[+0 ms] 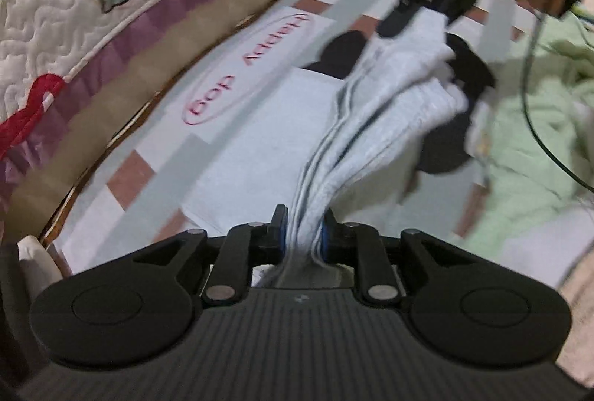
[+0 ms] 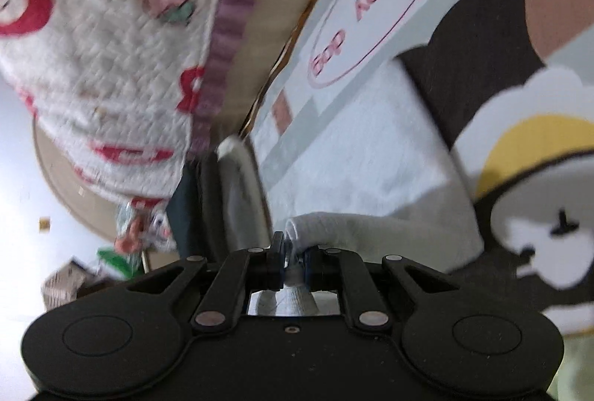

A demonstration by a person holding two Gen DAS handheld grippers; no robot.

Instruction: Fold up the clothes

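While pinched taut, grey garment [image 1: 375, 126], bunched folds

Counted: two black two-finger grippers, one pale grey cloth, one quilt, one mat.

One pale grey knitted garment [image 1: 375, 126] clamped in left gripper [image 1: 304, 234] and right gripper [image 2: 293, 252]; one cream quilted strawberry-patterned blanket [image 1: 55, 11] left of both; one checked printed play mat [image 1: 237, 156] beneath.
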